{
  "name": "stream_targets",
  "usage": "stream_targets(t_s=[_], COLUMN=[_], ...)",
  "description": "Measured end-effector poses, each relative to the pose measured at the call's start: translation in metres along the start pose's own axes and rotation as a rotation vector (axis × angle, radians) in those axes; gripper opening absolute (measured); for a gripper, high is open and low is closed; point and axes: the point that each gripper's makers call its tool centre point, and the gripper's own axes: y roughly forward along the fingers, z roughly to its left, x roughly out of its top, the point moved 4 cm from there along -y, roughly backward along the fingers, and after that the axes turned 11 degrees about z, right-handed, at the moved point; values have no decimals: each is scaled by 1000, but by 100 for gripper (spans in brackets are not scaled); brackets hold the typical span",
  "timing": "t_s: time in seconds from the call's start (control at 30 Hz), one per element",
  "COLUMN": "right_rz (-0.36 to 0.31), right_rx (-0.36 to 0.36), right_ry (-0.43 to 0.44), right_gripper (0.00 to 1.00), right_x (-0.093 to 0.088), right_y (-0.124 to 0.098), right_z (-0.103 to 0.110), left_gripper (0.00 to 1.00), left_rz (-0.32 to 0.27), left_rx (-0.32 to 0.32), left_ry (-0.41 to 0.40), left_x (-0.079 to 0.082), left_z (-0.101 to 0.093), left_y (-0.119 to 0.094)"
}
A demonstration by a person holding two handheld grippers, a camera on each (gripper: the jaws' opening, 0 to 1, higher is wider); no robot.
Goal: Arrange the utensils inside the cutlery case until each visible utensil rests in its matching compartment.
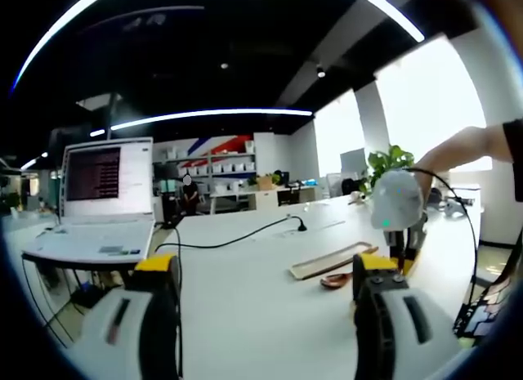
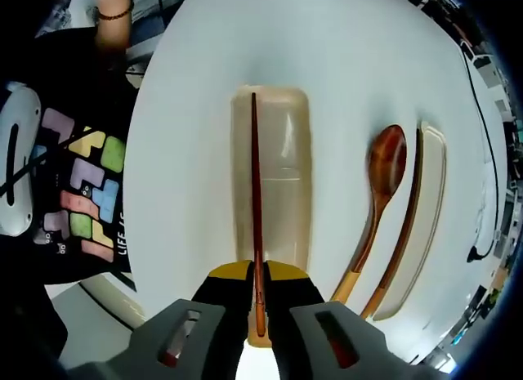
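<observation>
In the right gripper view the right gripper [image 2: 258, 302] is closed on a chopstick [image 2: 255, 192], its two jaws pressing the thin reddish stick near its lower end. The chopstick runs straight away from the jaws and lies over the long beige case [image 2: 282, 184], along its left part; whether it touches the bottom of the case or is held a little above it, I cannot tell. The case lies on the white table [image 2: 188, 151]. To the right of the case, apart from it, a wooden spoon [image 2: 377, 204] lies on the table with its dark bowl far from the gripper and its lighter handle end toward it. Just beside the spoon, further right, a second chopstick [image 2: 402, 233] rests along the edge of the lid [image 2: 429, 216], a long pale tray shape. At the left side of this view a person's dark shirt with coloured blocks is seen, and a hand with a bracelet at the top. In the left gripper view the left gripper [image 1: 265, 294] is open, its jaws wide apart with nothing between them, above the table [image 1: 245, 306]. Far ahead the lid [image 1: 331, 260] and the spoon [image 1: 337, 279] are seen low on the table, and the right gripper [image 1: 398, 253] stands over them, held by a person's arm. A laptop [image 1: 102, 196] stands at the left, and a black cable [image 1: 237, 237] crosses the table.
</observation>
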Motion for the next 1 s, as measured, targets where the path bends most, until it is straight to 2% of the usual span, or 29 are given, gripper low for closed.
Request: stream_targets(t_s=[0.27, 0.5, 0.73, 1.0], right_rz=[-17, -5, -24, -8], right_rx=[0, -43, -105, -144], right_ry=[16, 10, 31, 94], right_gripper=[3, 3, 5, 7], right_x=[-5, -11, -16, -39], right_y=[-2, -14, -26, -23], right_z=[-2, -7, -21, -45], left_gripper=[93, 92, 91, 91], left_rz=[4, 13, 18, 24], left_rx=[-1, -2, -1, 1], left_ry=[0, 8, 6, 5], left_x=[0, -1, -2, -4], left_z=[-1, -2, 0, 1], left_y=[1, 2, 3, 3])
